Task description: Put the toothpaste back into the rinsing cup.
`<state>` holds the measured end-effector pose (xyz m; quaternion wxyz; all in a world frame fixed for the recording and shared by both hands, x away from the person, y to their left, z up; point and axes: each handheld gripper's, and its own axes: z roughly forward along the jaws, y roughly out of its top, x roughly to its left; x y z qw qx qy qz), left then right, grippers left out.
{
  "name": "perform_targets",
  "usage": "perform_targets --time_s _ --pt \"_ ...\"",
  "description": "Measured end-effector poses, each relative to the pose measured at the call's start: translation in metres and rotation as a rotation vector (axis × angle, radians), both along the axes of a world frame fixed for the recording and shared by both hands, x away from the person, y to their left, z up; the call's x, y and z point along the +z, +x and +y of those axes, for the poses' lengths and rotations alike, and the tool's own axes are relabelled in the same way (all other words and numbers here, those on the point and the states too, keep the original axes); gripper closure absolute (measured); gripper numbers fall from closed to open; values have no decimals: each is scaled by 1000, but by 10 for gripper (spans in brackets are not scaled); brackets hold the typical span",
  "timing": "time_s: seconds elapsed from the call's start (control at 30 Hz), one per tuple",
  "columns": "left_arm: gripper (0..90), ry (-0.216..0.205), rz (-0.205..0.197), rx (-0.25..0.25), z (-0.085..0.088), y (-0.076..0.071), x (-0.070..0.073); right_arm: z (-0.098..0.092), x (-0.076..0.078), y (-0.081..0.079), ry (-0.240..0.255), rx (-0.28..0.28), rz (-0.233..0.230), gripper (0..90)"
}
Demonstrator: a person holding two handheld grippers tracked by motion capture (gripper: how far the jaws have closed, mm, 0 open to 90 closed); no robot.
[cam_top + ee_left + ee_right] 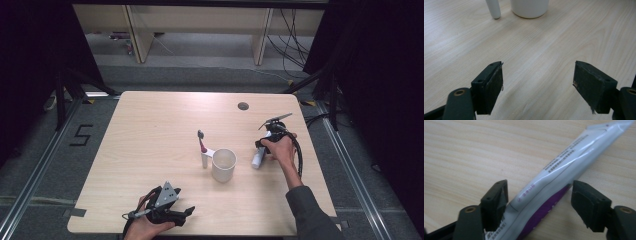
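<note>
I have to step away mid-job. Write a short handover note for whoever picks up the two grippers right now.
Right gripper: open, jaws on either side of the white and purple tube, which lies flat on the table right of the white cup; not yet clamped.
Left gripper: open, holding nothing, low over the table's near edge, pointing toward the cup.
Toothbrush: left of the cup, seemingly propped up; how it is supported is unclear.
Done: right gripper lined up on the tube.
Left: probably close on the tube and lift it; nothing has been picked up yet.
</note>
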<state>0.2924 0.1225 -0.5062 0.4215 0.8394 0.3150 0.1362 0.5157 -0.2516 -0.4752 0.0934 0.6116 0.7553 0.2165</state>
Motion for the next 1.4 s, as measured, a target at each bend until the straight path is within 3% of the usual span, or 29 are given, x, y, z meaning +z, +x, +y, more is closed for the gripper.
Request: perform_targets --time_s 0.03,0.07,0.13,0.17,0.2,0.27,0.33,0.4,0.43,0.5,0.53,0.67,0.77,0.83,0.9,0.93,1.0,1.07,1.23,1.33,1.37,1.4 --pt "235 -16 -1 12 -1 0 -1 1 0 -1 13 -5 10 363" --pt "235 -12 -4 14 -1 0 -1 -4 -1 0 -1 42 -9 386" --pt "235 6 -7 3 -1 0 -1 -5 -1 0 -6 60 -2 434" --pt "235 16 -9 2 0 0 -1 -3 1 -1 -3 46 20 458" --pt "235 15 -6 -5 0 1 -1 -4 1 -1 -6 58 11 476" --pt "235 -8 -8 2 -2 0 -2 -3 1 -2 -12 63 26 521" --pt "235 1 -3 1 -1 -1 -1 -2 2 -2 -19 83 53 541" --pt "235 -25 -6 10 -3 0 -2 -2 3 -2 -20 100 63 557" --pt "235 5 -3 3 -1 -1 0 -4 2 -2 -36 115 64 564" --pt "235 8 -2 -2 -1 -1 0 -4 1 -2 -50 115 77 570" --pt "235 9 -2 -3 -1 0 0 -2 0 -2 -41 86 96 572" --pt "235 17 -3 -2 -1 -1 0 -3 0 -1 -68 133 79 583" --pt "235 14 -3 -1 -1 -1 0 -4 1 1 -116 177 90 598" --pt "235 -5 -7 0 -2 -1 -2 -2 2 0 -104 176 93 622" --pt "235 18 -3 -4 -1 0 0 -2 5 0 -136 179 93 725" --pt "235 6 -2 1 -2 -1 -1 -5 7 0 -148 204 91 757" --pt "236 -3 -5 0 -2 -1 -1 -5 7 -2 -122 197 119 753" --pt "238 6 -5 -6 -2 -1 -1 -9 3 0 -160 233 126 753" --pt "241 11 6 -22 -1 0 -1 -5 3 -1 -147 252 140 754" --pt "241 16 9 -24 -1 0 -1 -6 5 0 -187 290 178 756" --pt "241 15 10 -24 -1 0 -1 -4 5 -2 -167 286 185 756" --pt "242 16 9 -24 -1 0 -1 -4 5 -1 -178 298 188 757"
